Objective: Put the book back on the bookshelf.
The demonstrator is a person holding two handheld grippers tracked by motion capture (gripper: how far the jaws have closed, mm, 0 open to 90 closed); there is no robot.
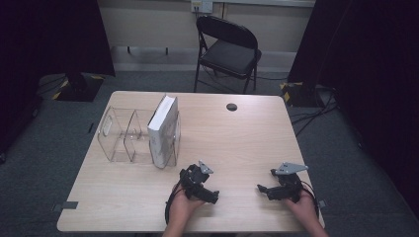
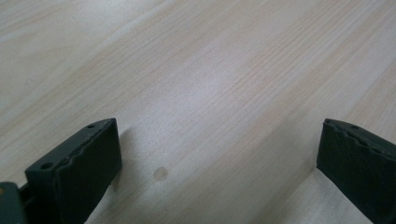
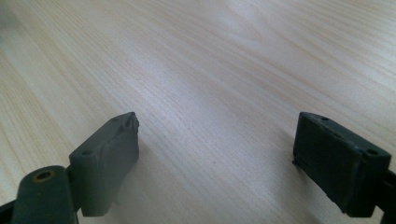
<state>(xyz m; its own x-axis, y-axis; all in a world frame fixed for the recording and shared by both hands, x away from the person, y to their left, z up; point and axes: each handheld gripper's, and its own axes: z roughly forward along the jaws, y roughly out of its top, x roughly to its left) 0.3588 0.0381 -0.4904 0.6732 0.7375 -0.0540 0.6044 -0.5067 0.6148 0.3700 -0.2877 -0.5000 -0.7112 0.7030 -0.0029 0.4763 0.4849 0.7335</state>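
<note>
A white book [image 1: 162, 129] stands upright in the right-hand slot of a clear plastic divider rack [image 1: 123, 136] on the left part of the wooden table [image 1: 247, 143]. My left gripper [image 1: 200, 185] rests low over the table near its front edge, to the right of and nearer than the rack. In the left gripper view, the left gripper [image 2: 219, 135] is open with only bare wood between its jaws. My right gripper [image 1: 271, 190] sits at the front right. Seen in its own view, the right gripper [image 3: 217, 130] is open too, over bare wood.
A small black round grommet [image 1: 231, 106] is set in the table's far side. A black folding chair [image 1: 230, 49] stands beyond the table. Dark curtains hang at both sides, and cables lie on the floor at the right [image 1: 316, 111].
</note>
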